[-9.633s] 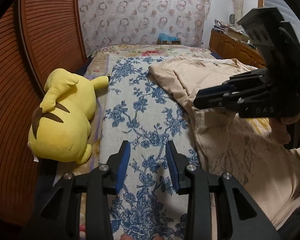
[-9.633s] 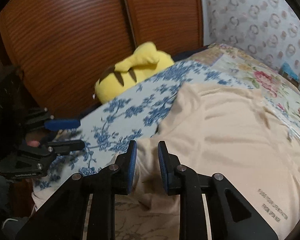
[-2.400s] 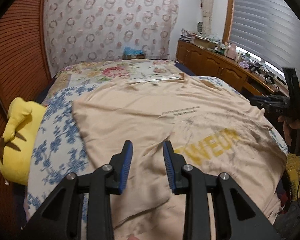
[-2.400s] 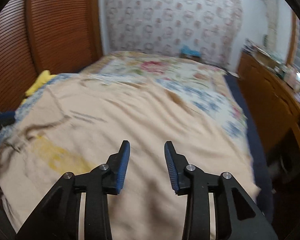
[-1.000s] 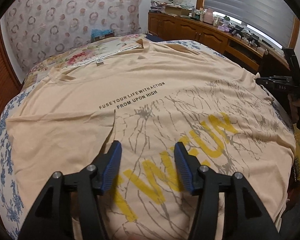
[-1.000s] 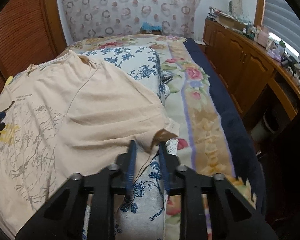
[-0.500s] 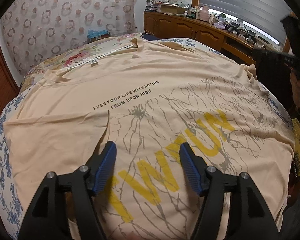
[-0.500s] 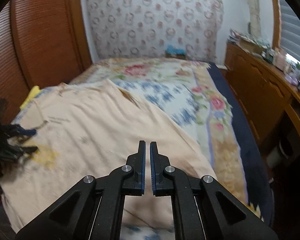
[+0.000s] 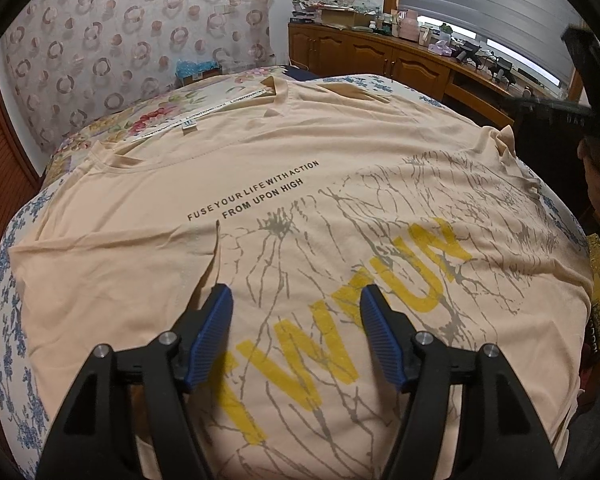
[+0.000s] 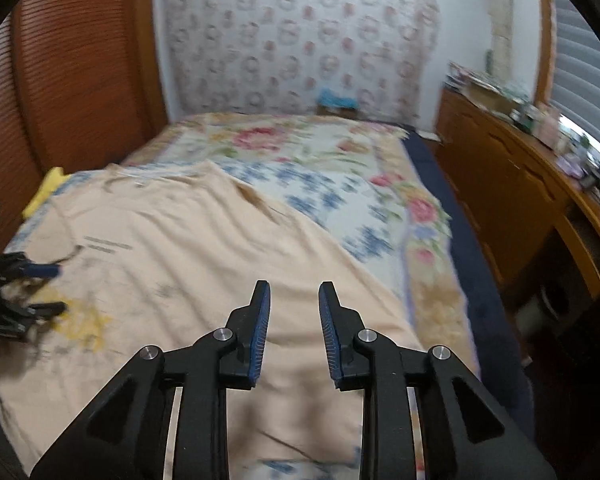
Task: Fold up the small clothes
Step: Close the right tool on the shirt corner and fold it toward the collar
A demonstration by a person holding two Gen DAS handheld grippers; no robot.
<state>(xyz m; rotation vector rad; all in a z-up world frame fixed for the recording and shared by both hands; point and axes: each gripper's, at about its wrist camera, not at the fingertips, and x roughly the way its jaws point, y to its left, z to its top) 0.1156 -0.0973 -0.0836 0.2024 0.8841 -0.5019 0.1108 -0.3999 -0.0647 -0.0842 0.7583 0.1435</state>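
Note:
A peach T-shirt [image 9: 284, 152] with black text and yellow letters lies spread flat on the bed, collar at the far side. My left gripper [image 9: 296, 312] is open wide and empty just above the shirt's lower chest. My right gripper [image 10: 294, 308] is open and empty above the shirt's right part [image 10: 204, 248]; that view is blurred. The right gripper also shows at the right edge of the left wrist view [image 9: 580, 116], past the shirt's sleeve [image 9: 504, 140]. The left gripper shows at the left edge of the right wrist view [image 10: 40, 288].
The bed has a blue-flowered sheet [image 10: 320, 196] and a floral quilt [image 10: 268, 140]. A yellow plush toy [image 10: 46, 188] lies at the bed's left side by a wooden panel [image 10: 80, 80]. A wooden cabinet [image 10: 512, 184] with clutter runs along the right wall.
My right gripper has opened from shut and let go of the shirt's edge. My left gripper has opened a little wider over the shirt.

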